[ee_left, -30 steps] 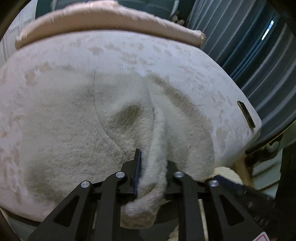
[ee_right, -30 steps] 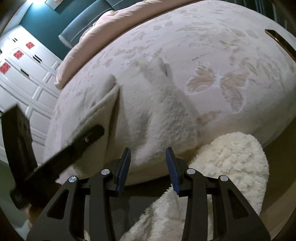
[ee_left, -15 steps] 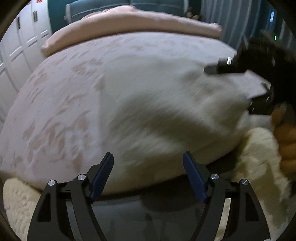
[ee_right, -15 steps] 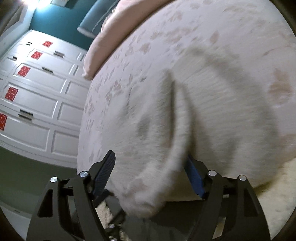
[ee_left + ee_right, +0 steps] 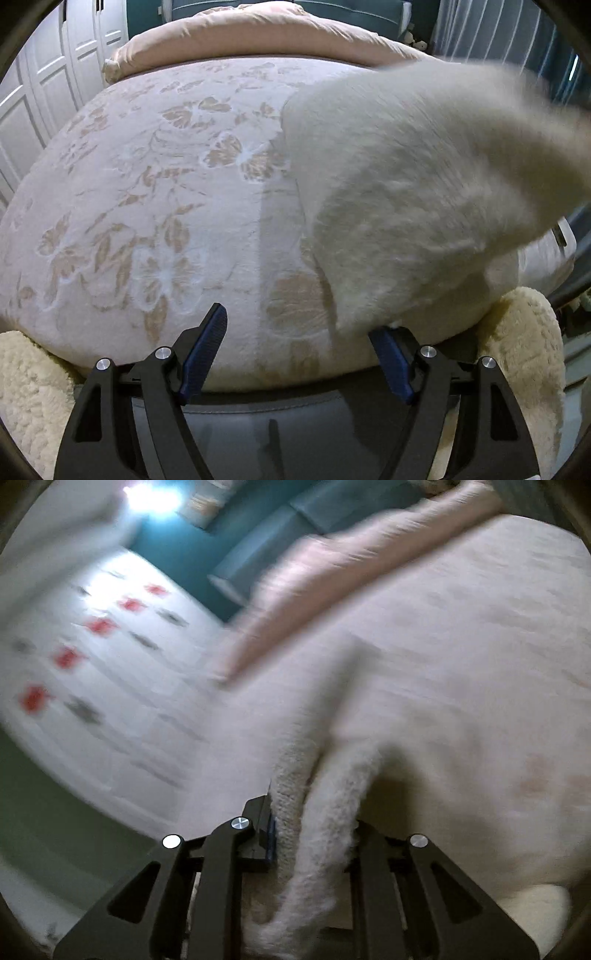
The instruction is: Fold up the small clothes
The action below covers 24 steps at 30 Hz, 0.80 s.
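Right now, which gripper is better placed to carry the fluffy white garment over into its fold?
Probably the right gripper: it is closing with the fluffy white garment between its fingers. The left gripper is open, holding nothing.

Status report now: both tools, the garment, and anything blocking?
Left tool open, empty. Right tool closing on the fluffy white garment, edge between its pads, lifted off the bed cover. Nothing blocking in view.

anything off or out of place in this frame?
Nothing damaged or spilled. The fluffy white garment is lifted at one side off the floral pink bedspread, blurred mid-move, which fits folding. The right gripper is closing on its edge; the left gripper is open and empty.
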Available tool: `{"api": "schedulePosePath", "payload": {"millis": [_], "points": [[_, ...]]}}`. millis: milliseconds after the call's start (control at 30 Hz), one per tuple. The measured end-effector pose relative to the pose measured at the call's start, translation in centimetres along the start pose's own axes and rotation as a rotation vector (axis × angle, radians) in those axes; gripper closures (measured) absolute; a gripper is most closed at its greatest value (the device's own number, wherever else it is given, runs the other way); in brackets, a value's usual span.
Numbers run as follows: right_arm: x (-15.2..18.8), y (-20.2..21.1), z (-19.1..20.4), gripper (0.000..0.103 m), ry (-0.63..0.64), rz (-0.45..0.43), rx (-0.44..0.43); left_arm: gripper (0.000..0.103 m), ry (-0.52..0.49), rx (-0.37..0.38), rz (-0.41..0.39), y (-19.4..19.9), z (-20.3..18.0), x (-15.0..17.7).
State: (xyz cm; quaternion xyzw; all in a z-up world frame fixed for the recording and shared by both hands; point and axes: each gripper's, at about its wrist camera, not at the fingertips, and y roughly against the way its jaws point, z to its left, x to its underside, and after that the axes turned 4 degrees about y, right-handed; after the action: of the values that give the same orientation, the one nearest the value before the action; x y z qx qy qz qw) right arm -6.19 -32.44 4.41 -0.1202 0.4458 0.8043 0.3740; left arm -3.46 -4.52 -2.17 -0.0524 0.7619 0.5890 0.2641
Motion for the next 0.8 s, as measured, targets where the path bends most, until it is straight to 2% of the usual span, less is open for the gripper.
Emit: {"api": "schedulePosePath", "payload": {"millis": [67, 100, 200, 267, 333, 433, 533, 567, 633, 700, 767, 800], "points": [[1.8, -3.6, -4.9, 0.088, -0.069, 0.143, 0.178, 0.028, -0.003, 0.010, 0.027, -0.8, -0.5, 0.0], [2.6, -4.5, -6.2, 0.088, -0.094, 0.175, 0.205, 0.028, -0.006, 0.018, 0.044, -1.2, -0.6, -0.1], [3.2, -3.9, -6.8, 0.088, -0.141, 0.125, 0.138, 0.030, -0.012, 0.033, 0.037, -0.4, -1.0, 0.1], [2.8, -3.5, -5.8, 0.088, -0.105, 0.117, 0.155, 0.030, -0.013, 0.046, 0.028, 0.8, -0.9, 0.0], [2.2, -2.5, -4.8, 0.088, -0.073, 0.090, 0.128, 0.030, 0.007, 0.078, 0.021, 2.0, -0.6, -0.1], [1.2, -1.7, -4.2, 0.088, -0.052, 0.050, 0.081, 0.029, 0.063, 0.128, -0.047, 4.4, -0.3, -1.3], [1.8, -5.5, -6.3, 0.085, -0.050, 0.174, 0.197, 0.029, 0.064, 0.135, -0.087, 4.8, -1.1, -3.1], [2.2, -6.0, -6.8, 0.085, -0.071, 0.181, 0.187, 0.029, 0.054, 0.110, -0.077, 4.0, -1.7, -3.7], [1.8, -4.8, -6.8, 0.080, -0.116, 0.160, 0.157, 0.029, 0.036, 0.073, -0.039, 1.9, -2.3, -4.3], [1.1, -2.8, -5.7, 0.077, -0.110, 0.118, 0.231, 0.029, 0.032, 0.020, 0.023, -0.3, -2.6, -4.3], [0.6, -0.1, -3.3, 0.077, -0.033, 0.057, 0.306, 0.029, 0.055, 0.008, 0.070, -1.6, -2.4, -3.8], [0.5, 0.7, -2.1, 0.077, 0.001, 0.036, 0.298, 0.028, 0.072, 0.014, 0.075, -1.8, -2.1, -3.5]]}}
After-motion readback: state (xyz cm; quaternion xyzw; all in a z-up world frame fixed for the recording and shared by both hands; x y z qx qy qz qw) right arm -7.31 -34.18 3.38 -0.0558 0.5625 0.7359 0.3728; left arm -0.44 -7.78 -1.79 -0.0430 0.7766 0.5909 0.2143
